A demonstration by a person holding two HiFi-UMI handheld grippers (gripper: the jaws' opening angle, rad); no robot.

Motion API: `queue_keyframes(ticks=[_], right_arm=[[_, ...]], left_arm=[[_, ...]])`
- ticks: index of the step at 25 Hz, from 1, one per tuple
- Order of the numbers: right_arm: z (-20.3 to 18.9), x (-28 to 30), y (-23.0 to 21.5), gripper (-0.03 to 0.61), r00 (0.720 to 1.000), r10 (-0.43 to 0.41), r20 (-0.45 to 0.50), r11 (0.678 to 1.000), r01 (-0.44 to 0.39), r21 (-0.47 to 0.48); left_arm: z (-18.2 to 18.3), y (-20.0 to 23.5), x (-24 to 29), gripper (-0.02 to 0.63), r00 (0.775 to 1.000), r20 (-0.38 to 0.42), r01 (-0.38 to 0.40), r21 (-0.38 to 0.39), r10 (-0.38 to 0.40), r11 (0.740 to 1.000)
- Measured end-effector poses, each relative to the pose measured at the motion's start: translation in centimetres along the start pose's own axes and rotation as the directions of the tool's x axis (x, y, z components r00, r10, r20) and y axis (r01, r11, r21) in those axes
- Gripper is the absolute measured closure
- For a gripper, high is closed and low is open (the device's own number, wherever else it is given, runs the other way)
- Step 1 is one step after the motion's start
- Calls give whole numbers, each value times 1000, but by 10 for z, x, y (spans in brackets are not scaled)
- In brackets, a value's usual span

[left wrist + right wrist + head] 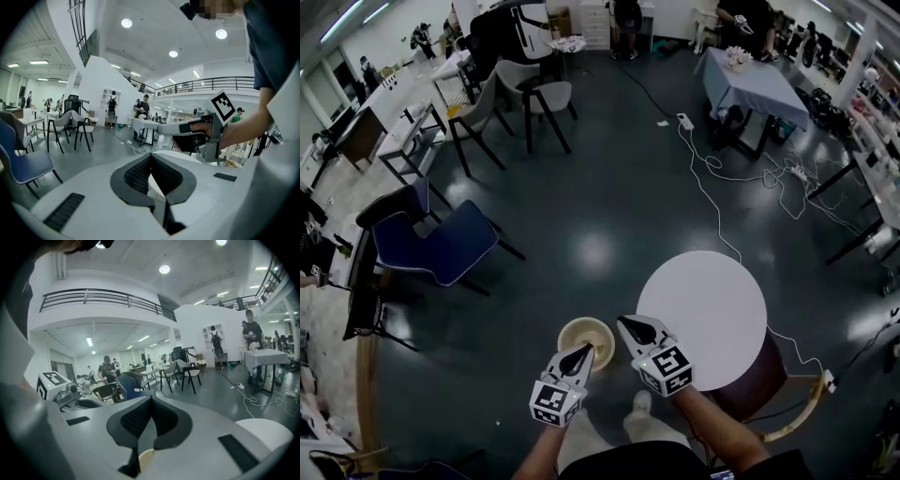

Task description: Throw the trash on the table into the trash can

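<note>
In the head view a round white table (701, 314) stands bare-topped at the right, and a cream round trash can (586, 341) sits on the dark floor just left of it. My left gripper (583, 354) hovers over the can's near rim, jaws closed tip to tip with nothing in them. My right gripper (628, 326) hangs between can and table, also shut and empty. The left gripper view shows its own closed jaws (150, 156) and the right gripper (197, 130) beyond. In the right gripper view the can's rim (146, 459) peeks below the shut jaws (150, 399).
A blue chair (441, 246) stands to the left, and a wooden chair (797, 417) is tucked beside the table at the right. White cables (722, 178) trail across the floor from a cloth-covered table (750, 80). The person's shoe (642, 403) is just behind the can.
</note>
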State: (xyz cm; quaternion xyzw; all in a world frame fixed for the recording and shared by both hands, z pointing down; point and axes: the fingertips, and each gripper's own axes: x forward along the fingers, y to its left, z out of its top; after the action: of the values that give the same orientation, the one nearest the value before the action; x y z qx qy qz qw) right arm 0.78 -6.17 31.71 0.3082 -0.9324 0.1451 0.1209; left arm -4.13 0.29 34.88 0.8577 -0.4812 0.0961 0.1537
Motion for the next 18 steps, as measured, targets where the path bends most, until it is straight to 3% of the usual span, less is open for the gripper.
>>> queue_keyframes(ticks=[7, 18], right_arm=[[16, -79, 10, 561, 997, 64, 53, 998, -62, -28], [51, -130, 34, 561, 986, 91, 136, 993, -80, -88]], left_arm=[[46, -55, -19, 598, 989, 98, -108, -32, 110, 994], [75, -106, -46, 598, 982, 158, -113, 33, 107, 993]])
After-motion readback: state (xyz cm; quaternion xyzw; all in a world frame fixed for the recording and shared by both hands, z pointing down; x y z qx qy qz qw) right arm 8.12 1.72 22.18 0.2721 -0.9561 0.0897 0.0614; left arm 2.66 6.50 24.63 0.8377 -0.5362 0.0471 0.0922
